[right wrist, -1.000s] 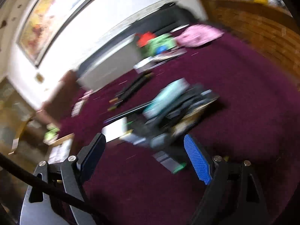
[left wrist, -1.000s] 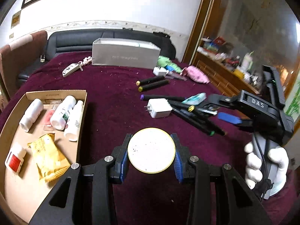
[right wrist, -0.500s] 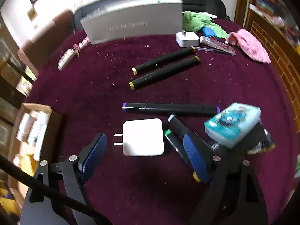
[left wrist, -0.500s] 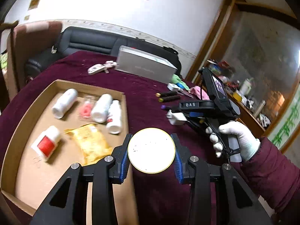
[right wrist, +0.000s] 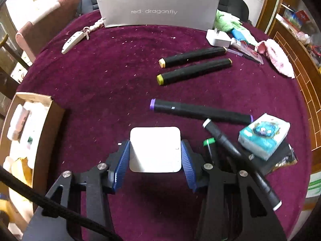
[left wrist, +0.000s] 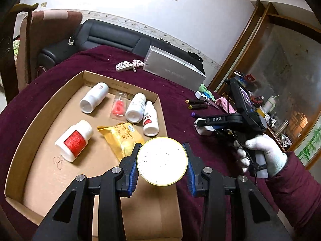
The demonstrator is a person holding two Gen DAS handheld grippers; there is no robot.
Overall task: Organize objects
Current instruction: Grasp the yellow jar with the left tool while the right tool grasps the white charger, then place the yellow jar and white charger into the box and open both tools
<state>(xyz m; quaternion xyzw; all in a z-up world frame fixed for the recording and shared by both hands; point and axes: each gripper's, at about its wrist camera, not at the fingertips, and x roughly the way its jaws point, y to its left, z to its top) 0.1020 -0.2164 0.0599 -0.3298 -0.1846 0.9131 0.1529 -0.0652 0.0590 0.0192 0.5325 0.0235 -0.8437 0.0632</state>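
My left gripper [left wrist: 162,165] is shut on a round white tin with a yellow rim [left wrist: 162,161] and holds it above the right edge of the cardboard tray [left wrist: 40,118]. The tray holds several white bottles [left wrist: 74,140], a yellow packet [left wrist: 121,135] and a pink sachet [left wrist: 119,108]. My right gripper [right wrist: 154,156] has its blue pads against both sides of a white charger plug [right wrist: 154,149] on the maroon cloth; it also shows in the left wrist view [left wrist: 204,127].
Black markers [right wrist: 194,68] [right wrist: 200,111] lie ahead of the right gripper, more markers [right wrist: 222,138] and a teal tissue pack [right wrist: 264,135] to its right. A grey box [right wrist: 158,10], keys [right wrist: 74,39], a second charger [right wrist: 217,38] and cloths [right wrist: 278,57] sit at the back.
My left gripper carried the tin left, from over the cloth to over the tray's edge. My right gripper swung down to the white charger and closed its pads around it.
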